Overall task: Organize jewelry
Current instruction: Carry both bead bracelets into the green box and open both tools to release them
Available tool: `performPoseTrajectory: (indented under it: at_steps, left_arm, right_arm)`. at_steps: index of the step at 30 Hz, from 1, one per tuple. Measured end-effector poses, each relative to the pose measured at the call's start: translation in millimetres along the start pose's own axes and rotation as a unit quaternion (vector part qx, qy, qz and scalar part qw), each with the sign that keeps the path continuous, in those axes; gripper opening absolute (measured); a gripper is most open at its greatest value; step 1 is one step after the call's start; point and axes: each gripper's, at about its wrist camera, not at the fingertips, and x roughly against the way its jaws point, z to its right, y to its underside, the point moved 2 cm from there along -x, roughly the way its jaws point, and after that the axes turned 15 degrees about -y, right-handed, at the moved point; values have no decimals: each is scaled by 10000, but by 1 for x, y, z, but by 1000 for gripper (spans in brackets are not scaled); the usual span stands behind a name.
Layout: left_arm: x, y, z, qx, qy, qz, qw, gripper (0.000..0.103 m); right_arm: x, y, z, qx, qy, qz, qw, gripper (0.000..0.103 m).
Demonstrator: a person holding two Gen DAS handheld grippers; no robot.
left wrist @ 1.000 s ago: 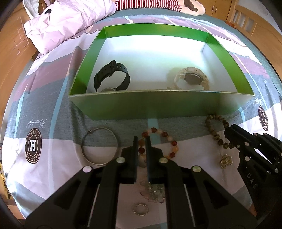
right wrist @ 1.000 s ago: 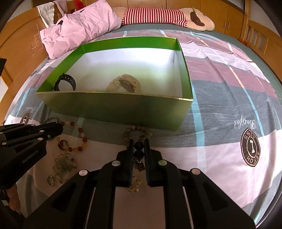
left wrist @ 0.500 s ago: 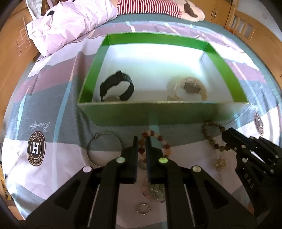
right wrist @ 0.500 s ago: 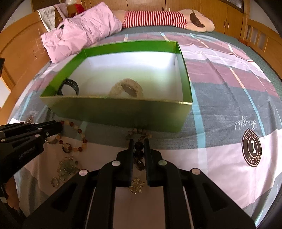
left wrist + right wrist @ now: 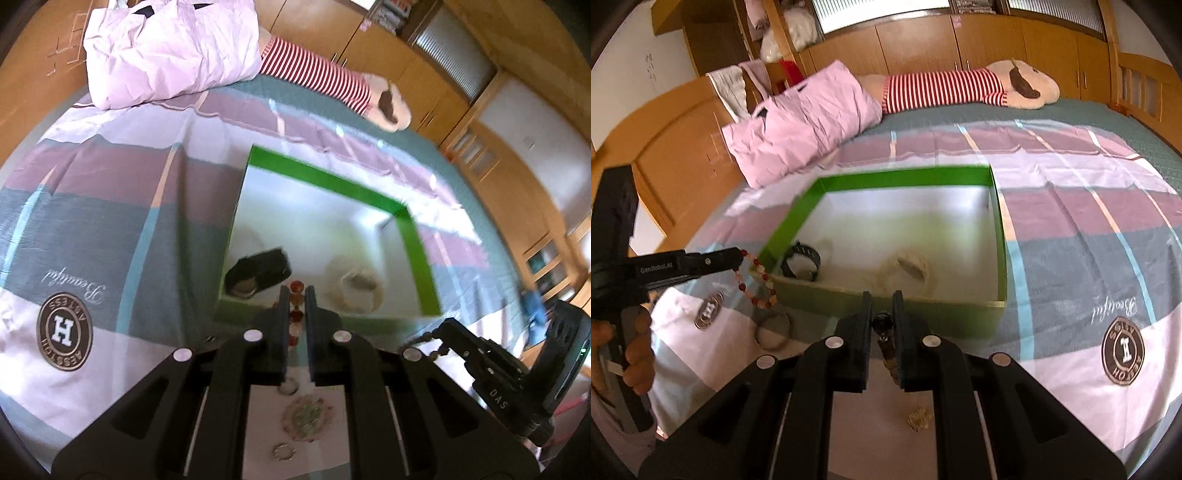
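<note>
Nearest in both wrist views are two pairs of black tongs, each held by a person over a patterned bedspread. The left tongs are clenched on a bracelet of red and pale beads; in the right view it hangs in a loop from their tips, clear of the bed, beside the near left corner of the green box. The right tongs are clenched on a strand of dark beads, whose lower end trails out of sight behind the fingers. Below them on the bed lie a small gold charm, a silver bangle, a pale glittery bracelet and a tiny ring. Farther off, the open green box already holds a black watch on the left and a cream watch to its right. Beyond it lie a pink quilt and a plush toy in a red-striped top, with wooden cupboards behind. The risk, I judge, is that either dangling strand snags the box's near wall or slips from a thin grip on a few beads, dropping short of the box. Motion blur smears the left view, so the watches and the box rim are soft there.
</note>
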Motion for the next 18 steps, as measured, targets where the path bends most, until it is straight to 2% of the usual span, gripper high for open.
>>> performPoseTrajectory:
  at_steps: [4, 8, 14, 18]
  left_arm:
    - [9, -13, 5, 55, 101, 391, 9992, 8]
    - [20, -26, 17, 118, 404, 805, 9959, 8]
    - [-7, -32, 45, -254, 297, 538, 9978, 8]
    - [-27, -32, 56, -335, 217, 407, 9984, 8]
  right_arm:
    - [7, -25, -7, 227, -40, 312, 9992, 11]
    - [-3, -45, -7, 435, 15, 465, 9980, 11]
    - [-39, -51, 13, 334, 306, 224, 9987, 11]
    - [-45, -49, 26, 234, 447, 160, 9986, 11]
